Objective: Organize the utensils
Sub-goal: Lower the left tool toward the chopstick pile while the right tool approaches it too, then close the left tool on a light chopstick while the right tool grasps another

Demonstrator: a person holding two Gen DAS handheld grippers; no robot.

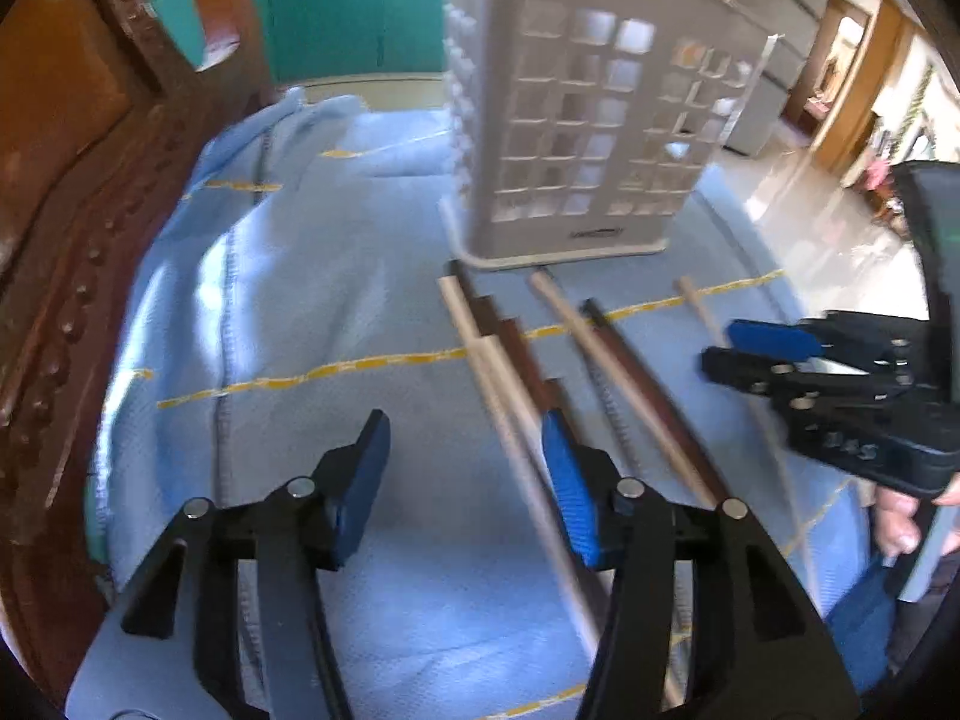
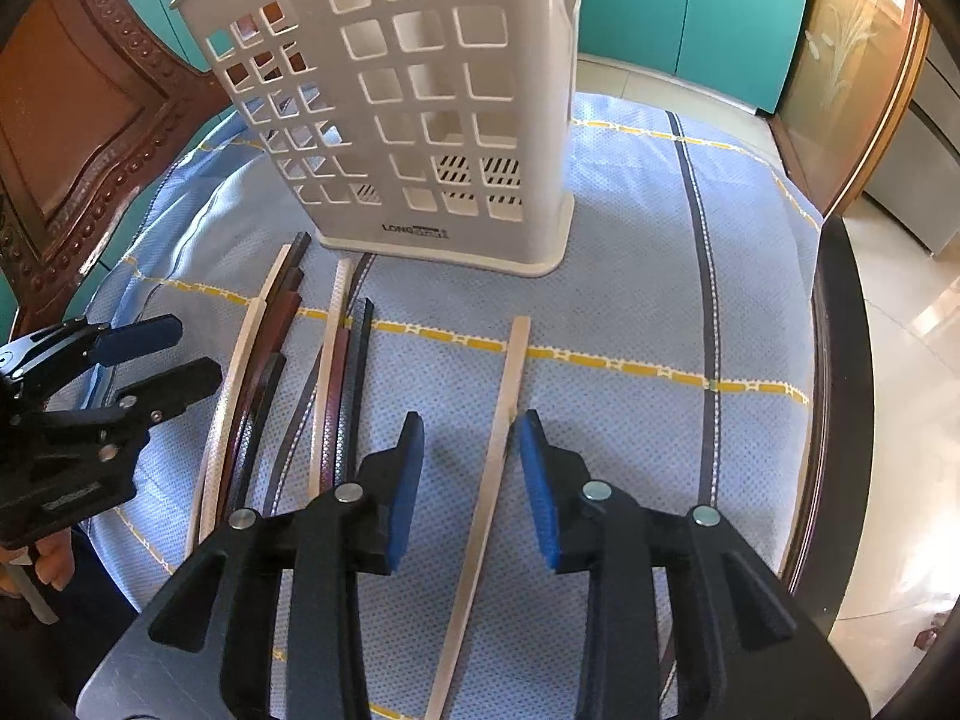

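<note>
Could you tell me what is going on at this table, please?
A person is sorting chopsticks with handheld tongs. The right tongs are open around a single light chopstick lying apart on the blue cloth. The left tongs hang open beside the other chopsticks. The white holder looks empty.

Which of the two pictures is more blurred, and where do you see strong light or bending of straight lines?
Left wrist view: more blurred, with the holder and chopsticks smeared, and bright glare on the floor at right. Right wrist view: sharper, the cloth weave is clear, but fisheye bends the lone chopstick and table edge.
</note>
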